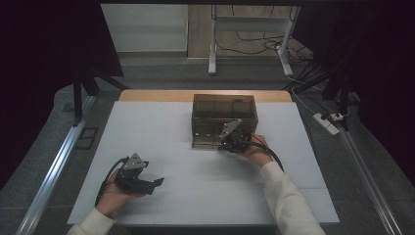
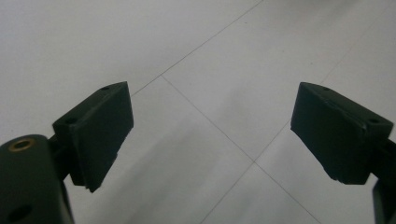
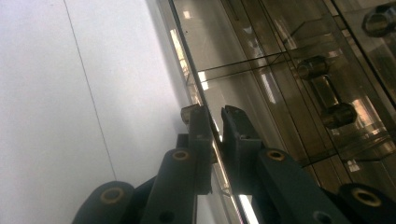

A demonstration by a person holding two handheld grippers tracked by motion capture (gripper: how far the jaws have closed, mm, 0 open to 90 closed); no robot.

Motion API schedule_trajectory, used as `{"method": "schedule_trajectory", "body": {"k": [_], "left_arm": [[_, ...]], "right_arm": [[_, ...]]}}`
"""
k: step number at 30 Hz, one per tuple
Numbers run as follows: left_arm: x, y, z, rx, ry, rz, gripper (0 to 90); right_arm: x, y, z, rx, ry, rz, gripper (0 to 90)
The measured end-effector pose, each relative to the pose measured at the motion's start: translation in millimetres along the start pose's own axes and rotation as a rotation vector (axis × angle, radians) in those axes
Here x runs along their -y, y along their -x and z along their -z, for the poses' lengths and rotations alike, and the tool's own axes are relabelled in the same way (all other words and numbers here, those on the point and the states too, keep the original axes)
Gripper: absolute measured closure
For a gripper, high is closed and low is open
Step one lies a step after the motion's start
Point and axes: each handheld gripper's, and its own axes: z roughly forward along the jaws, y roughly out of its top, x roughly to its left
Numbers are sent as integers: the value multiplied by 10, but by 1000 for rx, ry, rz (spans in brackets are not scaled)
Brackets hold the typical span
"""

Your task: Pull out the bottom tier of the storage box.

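Observation:
A smoky clear box (image 1: 224, 104) with inner compartments stands at the back middle of the white table (image 1: 156, 127). My right gripper (image 1: 222, 145) is at its near front wall. In the right gripper view the right gripper (image 3: 215, 116) has its jaws nearly together on a thin clear panel edge (image 3: 211, 122) of the box (image 3: 280, 51). A dark knobbed handle (image 3: 324, 91) shows through the tinted wall. My left gripper (image 1: 156, 184) rests low at the table's front left, open. Only bare table lies between the left gripper's (image 2: 210, 135) wide-apart pads (image 2: 100, 130).
A wooden strip (image 1: 147, 95) runs along the table's far edge. Metal rails (image 1: 54, 166) flank the table on the floor at both sides. A white desk frame (image 1: 213, 49) with cables stands beyond, and a power strip (image 1: 326, 122) lies on the floor at right.

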Motion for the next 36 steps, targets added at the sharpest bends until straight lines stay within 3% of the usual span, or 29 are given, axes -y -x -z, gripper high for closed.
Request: {"method": "schedule_trajectory", "body": {"k": [27,36], "left_arm": [[2,3,-12,1,-5,0,124],[5,-3,-10,1,-3,4,125]], "right_arm": [[-6,-27,-11,-12,-4,20,809],[17,9,26,-36,12,-5,837]]}}
